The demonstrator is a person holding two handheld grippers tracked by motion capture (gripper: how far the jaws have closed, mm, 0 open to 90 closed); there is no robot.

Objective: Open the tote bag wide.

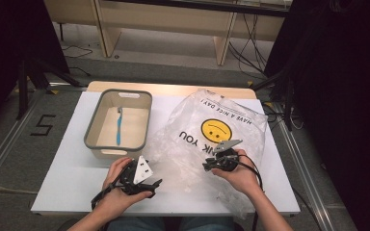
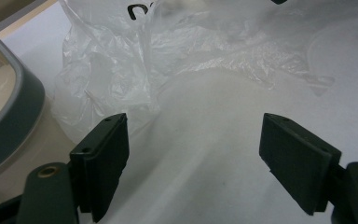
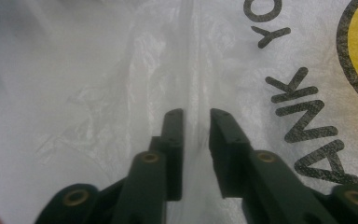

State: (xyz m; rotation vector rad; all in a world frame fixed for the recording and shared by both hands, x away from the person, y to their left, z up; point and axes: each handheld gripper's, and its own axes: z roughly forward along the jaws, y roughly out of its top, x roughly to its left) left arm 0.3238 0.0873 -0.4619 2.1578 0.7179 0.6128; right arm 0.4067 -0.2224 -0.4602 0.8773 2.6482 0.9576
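Now right tongs (image 3: 196, 116) pinching plastic bag (image 1: 212, 125) fold (narrow gap), left tongs (image 2: 193, 140) wide beside it

bag lettering (image 3: 307, 135) cut off by the frame edge, bin (image 2: 9, 107) cropped at left, toothbrush (image 1: 119, 125) head too small to resolve.

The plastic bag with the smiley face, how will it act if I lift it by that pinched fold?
The plastic bag looks thin and crinkled, so it would likely droop and stretch from the right claw. Probably very light. The glossy film may slip through the narrow pinch.
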